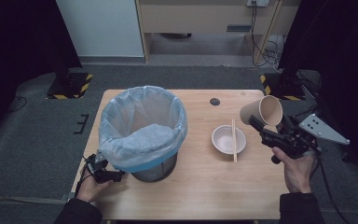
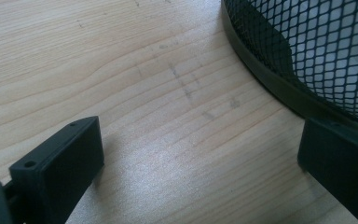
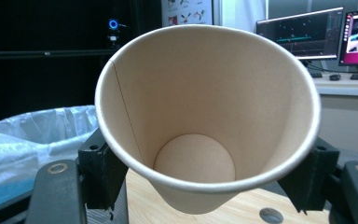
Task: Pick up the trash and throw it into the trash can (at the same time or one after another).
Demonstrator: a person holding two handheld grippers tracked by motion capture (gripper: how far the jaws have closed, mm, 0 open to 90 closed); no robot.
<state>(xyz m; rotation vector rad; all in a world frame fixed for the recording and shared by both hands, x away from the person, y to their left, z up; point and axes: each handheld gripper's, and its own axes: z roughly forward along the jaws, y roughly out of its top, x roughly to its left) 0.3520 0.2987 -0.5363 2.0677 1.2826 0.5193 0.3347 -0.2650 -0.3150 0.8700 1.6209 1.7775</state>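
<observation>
A tan paper cup (image 1: 264, 111) hangs tilted above the table's right side, its mouth turned toward the person. My right gripper (image 1: 256, 122) is shut on it. In the right gripper view the black jaws press both sides of the cup (image 3: 205, 116), which is empty inside. My left gripper (image 1: 114, 175) rests low on the table at the foot of the mesh waste bin (image 1: 142, 123). In the left gripper view the left gripper (image 2: 200, 154) stands open over bare wood, its right jaw right beside the bin's base (image 2: 279, 84).
The bin carries a clear plastic liner (image 3: 32, 135) and takes up the table's left half. A white bowl (image 1: 228, 139) with a chopstick (image 1: 234, 140) across it sits right of centre. A round cable hole (image 1: 215, 101) lies near the far edge of the table (image 1: 205, 186).
</observation>
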